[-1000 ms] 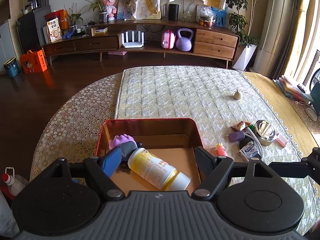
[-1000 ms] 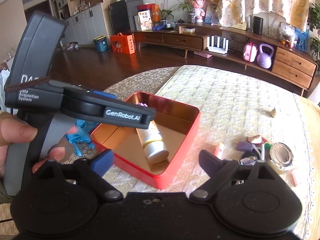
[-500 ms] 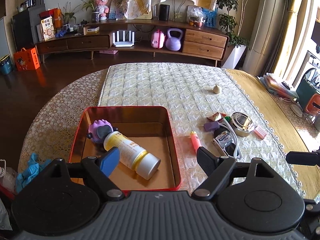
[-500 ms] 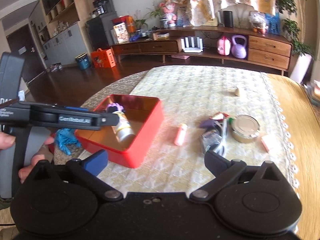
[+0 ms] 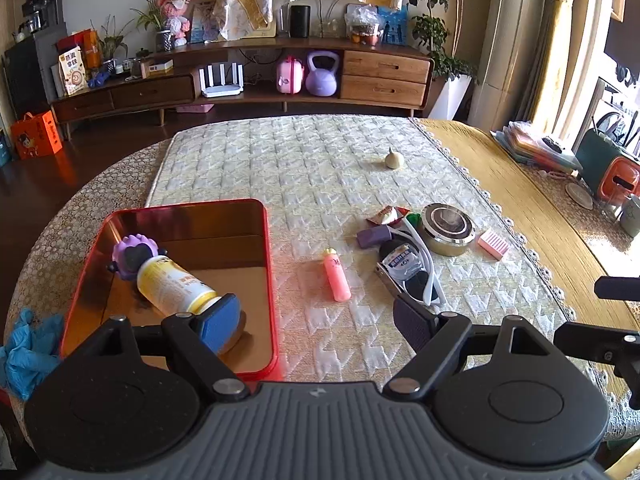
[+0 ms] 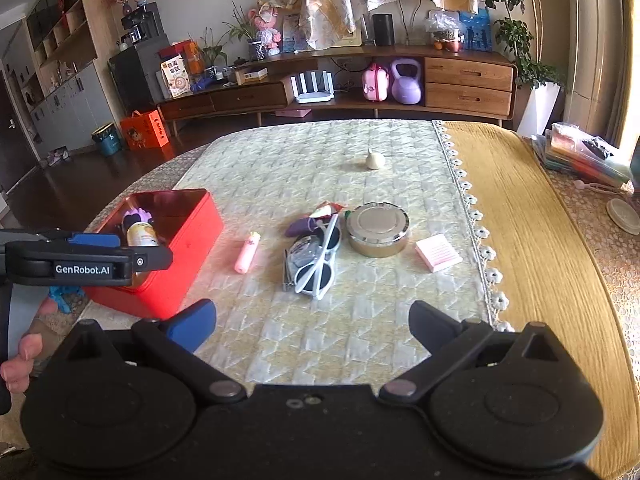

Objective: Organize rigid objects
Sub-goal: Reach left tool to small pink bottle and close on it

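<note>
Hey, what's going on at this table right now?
A person is tidying small items into a red tin box, using a hand-held gripper in each hand. A yellow bottle and a purple toy already lie in the box. Both the left hand-held gripper and the right hand-held gripper are open and empty. Waiting on the quilted cloth are a pink tube, white sunglasses, a round metal tin and a pink pad.
</note>
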### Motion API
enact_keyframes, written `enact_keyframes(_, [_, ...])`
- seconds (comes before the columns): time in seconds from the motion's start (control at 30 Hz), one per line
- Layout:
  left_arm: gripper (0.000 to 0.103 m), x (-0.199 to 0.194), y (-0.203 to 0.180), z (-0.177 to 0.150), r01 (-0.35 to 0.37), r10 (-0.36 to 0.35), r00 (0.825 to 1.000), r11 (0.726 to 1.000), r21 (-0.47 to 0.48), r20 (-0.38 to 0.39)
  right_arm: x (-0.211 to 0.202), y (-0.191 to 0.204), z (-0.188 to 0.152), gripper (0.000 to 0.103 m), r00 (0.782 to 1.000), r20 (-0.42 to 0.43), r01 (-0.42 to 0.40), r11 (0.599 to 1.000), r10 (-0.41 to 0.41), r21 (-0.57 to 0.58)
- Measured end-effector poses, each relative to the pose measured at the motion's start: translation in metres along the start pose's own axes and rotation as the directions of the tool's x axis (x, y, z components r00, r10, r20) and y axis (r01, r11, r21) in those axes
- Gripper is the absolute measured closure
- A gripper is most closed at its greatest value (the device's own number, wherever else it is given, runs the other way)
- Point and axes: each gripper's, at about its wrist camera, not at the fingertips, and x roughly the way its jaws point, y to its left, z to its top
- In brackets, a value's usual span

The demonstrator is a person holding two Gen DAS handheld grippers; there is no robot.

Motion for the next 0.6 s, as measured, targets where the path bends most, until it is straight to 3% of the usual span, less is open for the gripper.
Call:
enact_keyframes(0.3, [0.019,0.040,-0.026,-0.001,-0.034,0.035,0.999,0.999,0.023,-0.029,0.013,-0.024,-0.005,0.001,1.000,-0.008,0.028,0.998,-0.028,-0.060])
enact_keyframes(0.6, [0.019,0.072,-0.047,0.005,-0.068,0.068,0.998,0.997,0.045,-0.010,0.040,-0.055,0.003,0.006,0.997,-0.027,0.070,0.996,-0.072,-0.048])
